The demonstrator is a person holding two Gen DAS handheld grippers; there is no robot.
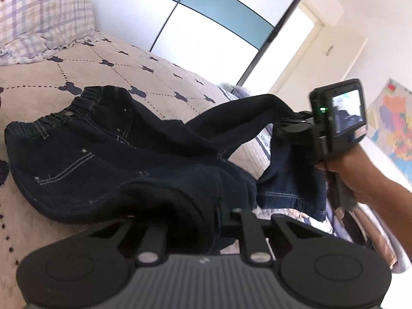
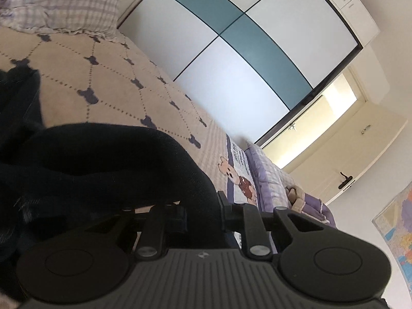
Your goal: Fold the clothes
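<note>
No container shows in either view; the one thing being handled is a pair of dark jeans (image 1: 108, 154), spread over the bed (image 1: 77, 77) ahead of the left claw (image 1: 190, 219). That claw is closed on a thick fold of the jeans right at its tips, the cloth bunched up between the two fingers. The elastic waistband lies ahead and to the left of it, flat on the quilt, with a stitched pocket nearer. To the right of the left claw, the right claw (image 1: 285, 125) pinches one leg and holds it up off the bed, so the leg sags between the waist and the tips, and its hem hangs below them. In the right wrist view the right claw (image 2: 203, 213) has the dark cloth of the jeans (image 2: 103, 159) pressed between its fingers, the rest heaped to its left. Ahead of both claws and to their left sits a checked pillow (image 1: 43, 13). Beyond the bed stands a wardrobe (image 2: 231, 51) with white and teal panels, right of it a cream door (image 2: 347, 154), and at far right a wall map (image 2: 396, 231).
</note>
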